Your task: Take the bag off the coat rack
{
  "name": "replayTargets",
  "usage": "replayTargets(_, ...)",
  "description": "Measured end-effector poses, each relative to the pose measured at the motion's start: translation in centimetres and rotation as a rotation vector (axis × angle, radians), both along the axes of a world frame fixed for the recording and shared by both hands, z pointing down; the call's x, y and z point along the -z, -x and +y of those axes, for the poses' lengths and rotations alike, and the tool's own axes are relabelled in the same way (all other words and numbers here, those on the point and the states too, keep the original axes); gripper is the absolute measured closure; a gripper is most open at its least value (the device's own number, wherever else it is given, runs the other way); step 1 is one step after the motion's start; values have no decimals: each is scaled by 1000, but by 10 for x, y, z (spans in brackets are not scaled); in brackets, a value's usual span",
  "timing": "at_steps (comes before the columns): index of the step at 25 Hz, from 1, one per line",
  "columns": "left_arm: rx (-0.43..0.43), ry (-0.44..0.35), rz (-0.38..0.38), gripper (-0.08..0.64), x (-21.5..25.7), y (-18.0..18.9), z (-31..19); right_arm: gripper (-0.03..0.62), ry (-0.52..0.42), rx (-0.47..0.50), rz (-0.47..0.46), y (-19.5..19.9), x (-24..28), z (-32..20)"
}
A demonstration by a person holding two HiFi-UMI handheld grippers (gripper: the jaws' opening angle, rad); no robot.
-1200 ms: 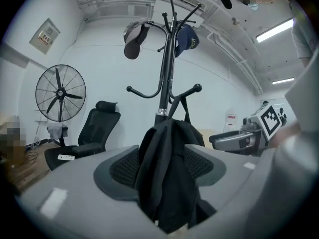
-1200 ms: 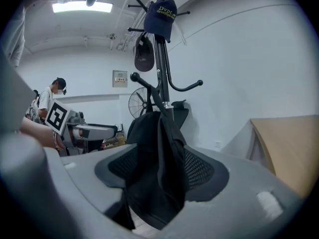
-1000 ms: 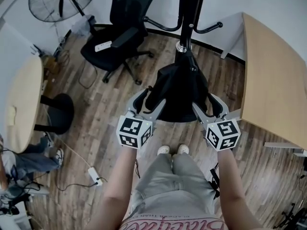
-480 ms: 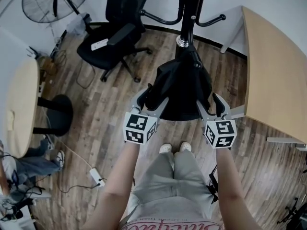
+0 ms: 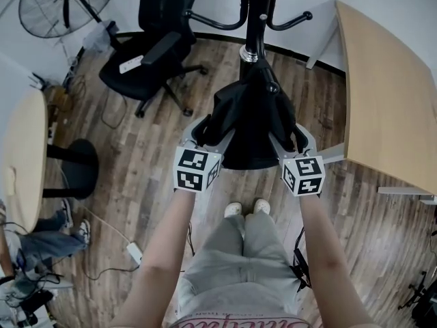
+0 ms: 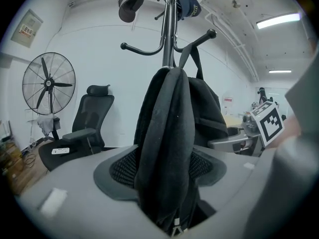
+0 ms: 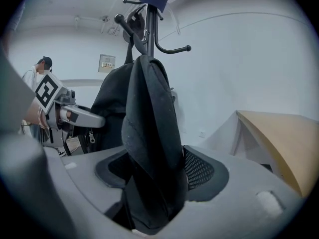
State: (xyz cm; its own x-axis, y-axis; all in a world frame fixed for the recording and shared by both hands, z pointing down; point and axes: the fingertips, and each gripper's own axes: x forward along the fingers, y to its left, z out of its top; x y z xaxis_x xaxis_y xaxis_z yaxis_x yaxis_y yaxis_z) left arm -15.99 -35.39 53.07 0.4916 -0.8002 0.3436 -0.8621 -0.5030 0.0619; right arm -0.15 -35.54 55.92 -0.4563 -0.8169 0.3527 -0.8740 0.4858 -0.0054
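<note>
Head view: black bag (image 5: 252, 125) hangs against the coat rack (image 5: 254, 19) pole, at 12 o'clock from the person's feet. Left gripper (image 5: 208, 134) is on the bag's 8 o'clock edge, right gripper (image 5: 290, 139) on its 4 o'clock edge. Wooden desk (image 5: 382, 94) sits at 3 o'clock, office chair (image 5: 147, 53) at 10 o'clock, fan (image 5: 65, 2) beyond the chair.

Left gripper view: jaws clamped on a thick fold of the bag (image 6: 167, 148), with fabric filling the gap and both pads touching it. The bag rises to 12 o'clock. Its strap (image 6: 192, 56) is looped over a hook arm (image 6: 204, 38) at 1 o'clock, so it's not off the rack. The right gripper's marker cube (image 6: 269, 123) shows at 3 o'clock.

Right gripper view: same on this side, jaws clenched on a fold of the bag (image 7: 149, 143). The rack pole (image 7: 149, 29) is straight up at 12 o'clock, the left gripper's marker cube (image 7: 47, 94) at 9 o'clock, and the desk at 3 o'clock.
</note>
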Motion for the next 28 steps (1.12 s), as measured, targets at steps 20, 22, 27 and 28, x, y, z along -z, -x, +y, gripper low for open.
replayTargets(20,-12,30,43,422,-7,-11,-26,459,130,27,-201,11,-6,-27)
replayTargets(22,-21,40,35,440,-4,-12,-22,479,143,36,-185,12,-6,-23)
replayTargets(27,-44,72,44,474,1,-16,-11,519,179,46,-194,13,-2,-14)
replayTargets(28,-47,77,51,477,2,-16,-9,522,185,43,-198,14,-1,-12)
